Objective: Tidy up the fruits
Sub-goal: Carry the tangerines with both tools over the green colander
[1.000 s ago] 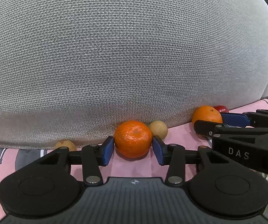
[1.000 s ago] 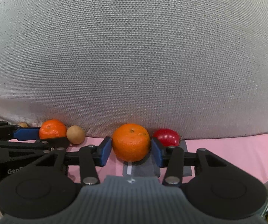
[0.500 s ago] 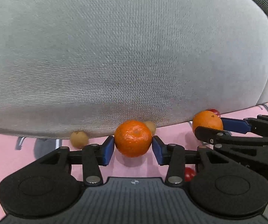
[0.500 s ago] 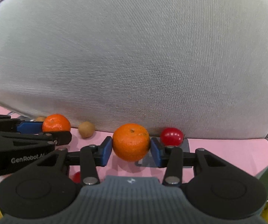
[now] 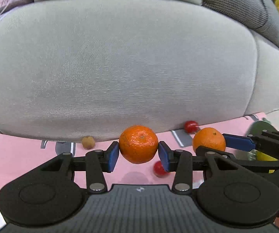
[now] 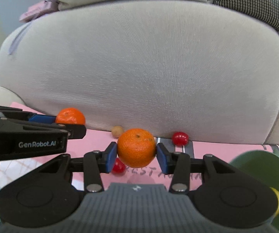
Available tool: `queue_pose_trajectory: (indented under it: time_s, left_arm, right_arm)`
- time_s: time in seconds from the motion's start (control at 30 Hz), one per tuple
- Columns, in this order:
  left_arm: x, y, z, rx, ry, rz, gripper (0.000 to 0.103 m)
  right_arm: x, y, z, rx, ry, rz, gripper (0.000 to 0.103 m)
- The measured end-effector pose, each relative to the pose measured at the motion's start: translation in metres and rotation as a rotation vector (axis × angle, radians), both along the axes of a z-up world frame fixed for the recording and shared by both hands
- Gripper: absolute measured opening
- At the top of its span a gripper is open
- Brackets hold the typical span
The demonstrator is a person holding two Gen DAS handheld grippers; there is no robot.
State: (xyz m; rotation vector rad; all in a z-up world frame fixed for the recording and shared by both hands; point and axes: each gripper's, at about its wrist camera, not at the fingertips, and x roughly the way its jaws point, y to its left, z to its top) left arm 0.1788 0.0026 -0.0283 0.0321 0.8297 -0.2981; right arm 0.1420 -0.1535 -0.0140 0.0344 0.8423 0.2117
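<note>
I've got a tangerine in each tool. The left gripper (image 5: 138, 156) is pinching the left tangerine (image 5: 138, 144) between its blue pads (image 5: 113, 156), pressed snug on both sides, and the fruit hangs clear of the pink mat (image 5: 22, 153) with a shadow beneath it. The right gripper (image 6: 136, 157) is doing the same, clamped on the right tangerine (image 6: 136, 147), also off the mat.

Taking the grey cushion (image 6: 139, 68) as my landmark: one red cherry tomato (image 6: 180, 138) sits right at its foot, a small brown fruit (image 6: 117, 131) lies there too, left of that tomato, and a second cherry tomato (image 6: 118, 166) lies further out from the cushion, under my right tool.

Off to the cushion's right I see a green bowl (image 6: 263, 167) with something yellow in it.

My read: the task is partway along, two tangerines are lifted but not placed, and at least three small fruits remain loose.
</note>
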Motion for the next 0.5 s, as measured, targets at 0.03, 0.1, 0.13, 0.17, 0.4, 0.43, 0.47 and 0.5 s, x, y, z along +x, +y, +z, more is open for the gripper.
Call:
queue_pose_trajectory:
  time_s: [0.03,0.1,0.13,0.17,0.4,0.43,0.47,0.5]
  left_arm:
    - [-0.005,-0.002,0.003,-0.001,-0.004,-0.005,0.05]
    - [-0.014,-0.006,0.01,-0.006,-0.01,-0.017,0.05]
    - [-0.02,-0.008,0.013,-0.008,-0.014,-0.024,0.05]
    - [-0.022,-0.01,0.014,-0.009,-0.017,-0.031,0.05]
    - [-0.053,-0.036,0.033,-0.025,-0.032,-0.085,0.05]
    - [-0.057,-0.041,0.035,-0.024,-0.037,-0.096,0.05]
    - [-0.061,-0.044,0.038,-0.023,-0.041,-0.108,0.05]
    - [-0.064,-0.048,0.039,-0.025,-0.043,-0.119,0.05]
  right_arm:
    - [-0.007,-0.002,0.004,-0.001,-0.008,0.005,0.042]
    - [-0.02,-0.007,0.012,-0.011,-0.024,0.012,0.042]
    - [-0.027,-0.008,0.018,-0.014,-0.03,0.013,0.042]
    - [-0.032,-0.012,0.019,-0.016,-0.036,0.013,0.042]
    - [-0.074,-0.039,0.037,-0.028,-0.055,-0.019,0.042]
    - [-0.078,-0.043,0.038,-0.029,-0.054,-0.024,0.042]
    - [-0.082,-0.048,0.039,-0.028,-0.052,-0.029,0.042]
    - [-0.086,-0.053,0.039,-0.027,-0.05,-0.034,0.042]
